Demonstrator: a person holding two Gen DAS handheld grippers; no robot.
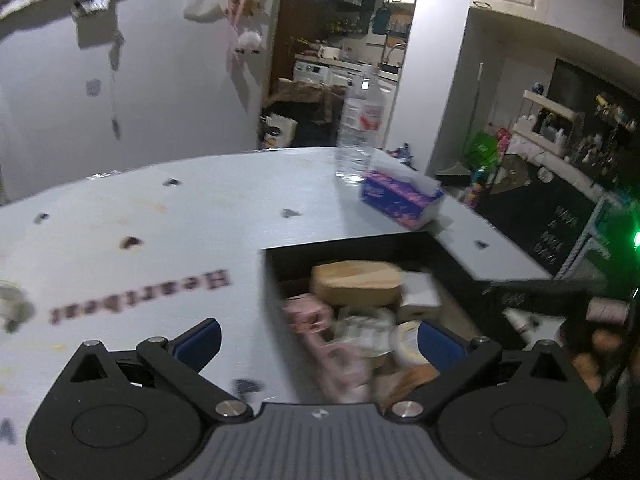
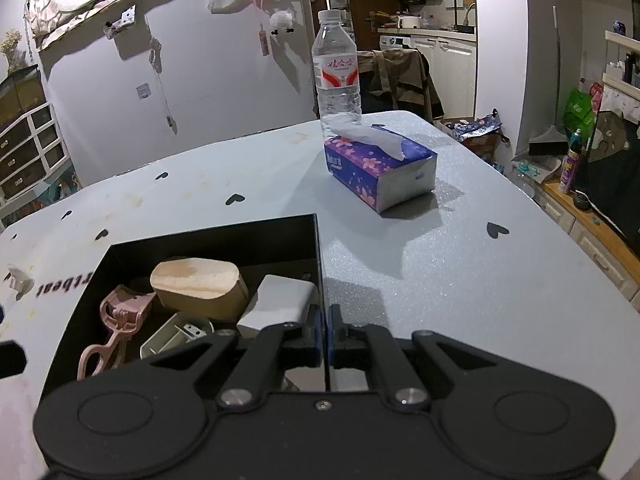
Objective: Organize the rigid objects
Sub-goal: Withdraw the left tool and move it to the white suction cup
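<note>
A black open box (image 2: 280, 236) sits on the pale table (image 2: 460, 280). It holds a wooden block (image 2: 200, 286), a white block (image 2: 280, 304), a pink eyelash curler (image 2: 116, 328) and a grey-white plastic part (image 2: 176, 336). My right gripper (image 2: 325, 330) is shut on the box's right wall. In the blurred left wrist view the box (image 1: 360, 246) shows the wooden block (image 1: 356, 282), the white block (image 1: 420, 298) and the curler (image 1: 312, 320). My left gripper (image 1: 316, 340) is open and empty above the box's left edge.
A purple tissue box (image 2: 380, 168) lies on the table beyond the black box, with a clear water bottle (image 2: 336, 72) standing behind it. Both also show in the left wrist view: tissue box (image 1: 400, 198), bottle (image 1: 360, 128). Shelves and clutter stand off the table's right edge.
</note>
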